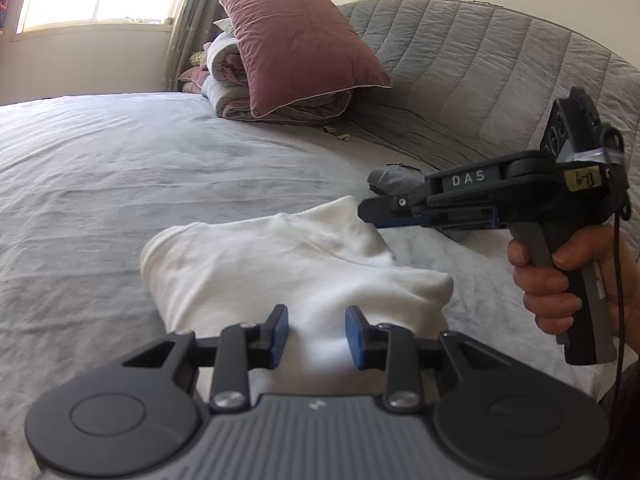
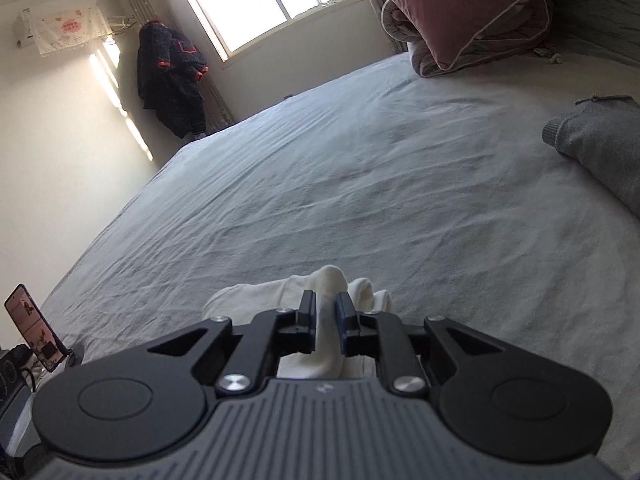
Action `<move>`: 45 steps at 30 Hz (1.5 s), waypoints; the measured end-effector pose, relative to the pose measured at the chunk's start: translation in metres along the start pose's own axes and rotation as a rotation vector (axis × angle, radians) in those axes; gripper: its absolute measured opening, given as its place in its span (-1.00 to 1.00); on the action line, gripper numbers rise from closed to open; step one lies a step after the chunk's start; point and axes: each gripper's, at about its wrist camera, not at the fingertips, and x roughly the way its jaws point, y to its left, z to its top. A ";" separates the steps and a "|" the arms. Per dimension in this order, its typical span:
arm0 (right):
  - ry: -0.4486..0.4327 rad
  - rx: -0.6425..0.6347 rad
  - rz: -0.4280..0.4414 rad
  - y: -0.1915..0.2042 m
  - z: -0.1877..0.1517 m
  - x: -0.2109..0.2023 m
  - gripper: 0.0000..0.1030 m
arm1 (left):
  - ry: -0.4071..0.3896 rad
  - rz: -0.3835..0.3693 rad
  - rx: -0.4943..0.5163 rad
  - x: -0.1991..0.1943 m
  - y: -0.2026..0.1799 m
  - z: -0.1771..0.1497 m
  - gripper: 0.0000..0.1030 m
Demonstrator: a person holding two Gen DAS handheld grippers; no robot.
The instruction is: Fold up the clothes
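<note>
A white garment lies bunched on the grey bed sheet. My left gripper sits at its near edge, blue pads narrowly apart with white cloth filling the gap between them. My right gripper, held by a person's hand, reaches in from the right to the garment's far corner. In the right wrist view the right gripper is shut on a raised fold of the white garment; the rest of the garment is hidden under the gripper body.
A rolled grey garment lies to the right near the quilted grey headboard. A pink pillow rests on a folded quilt at the back. A dark coat hangs by the window; a phone stands off the bed's left edge.
</note>
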 end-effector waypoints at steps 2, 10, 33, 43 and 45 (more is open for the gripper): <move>-0.002 -0.032 0.032 0.007 -0.001 -0.006 -0.67 | -0.001 -0.011 0.009 0.003 -0.006 -0.001 -0.39; 0.033 -0.178 0.059 0.020 -0.014 -0.013 -0.67 | 0.003 -0.066 0.038 0.017 -0.024 -0.003 -0.39; 0.045 -0.224 0.007 0.001 -0.034 -0.038 -0.34 | 0.017 -0.032 0.083 -0.011 -0.014 -0.004 -0.36; 0.124 -0.339 -0.020 0.016 -0.041 -0.018 -0.30 | 0.101 -0.103 0.163 -0.024 -0.025 -0.019 -0.27; 0.162 -0.382 -0.055 0.012 -0.045 -0.013 -0.13 | 0.129 -0.124 0.183 -0.028 -0.026 -0.017 -0.26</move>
